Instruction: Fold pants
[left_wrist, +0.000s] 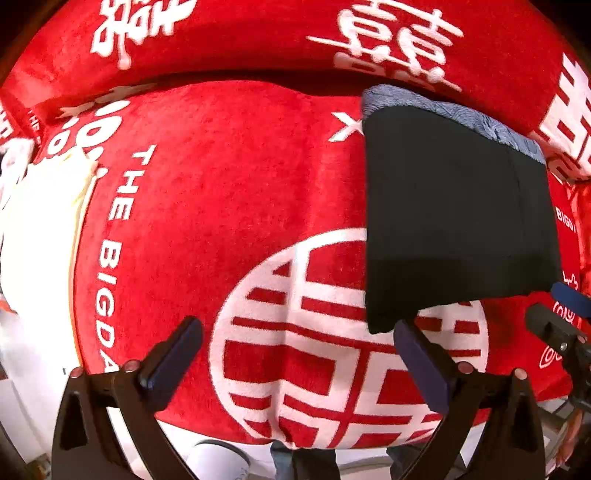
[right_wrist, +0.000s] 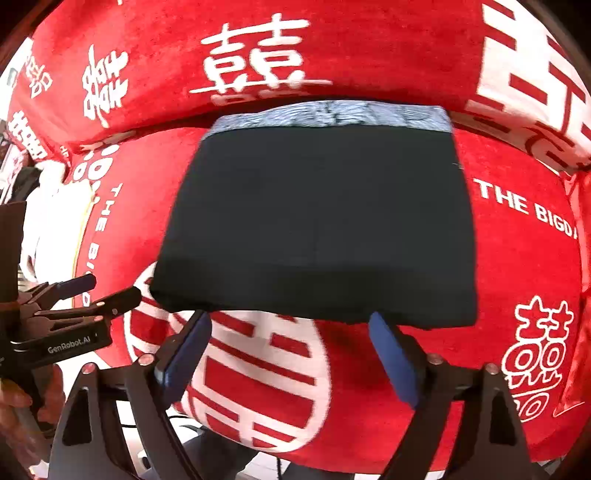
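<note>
Black pants (right_wrist: 321, 221) lie folded into a compact rectangle on a red seat cushion (right_wrist: 517, 258), with the grey patterned waistband (right_wrist: 332, 114) at the far edge. My right gripper (right_wrist: 290, 318) hovers open just short of the pants' near fold, with nothing between its blue pads. In the left wrist view the same pants (left_wrist: 454, 214) sit to the upper right. My left gripper (left_wrist: 297, 326) stands wide open over the white round emblem (left_wrist: 332, 350), its right fingertip (left_wrist: 404, 328) close to the pants' near corner. Each gripper shows at the edge of the other's view: the right gripper (left_wrist: 561, 317) and the left gripper (right_wrist: 107, 291).
The red plush cover with white characters also drapes the backrest (left_wrist: 258, 40) behind the seat. A white cloth (left_wrist: 40, 229) lies at the cushion's left edge. A hand (right_wrist: 14, 398) holds the left gripper's handle. Below the front edge, the floor (left_wrist: 221, 458) shows.
</note>
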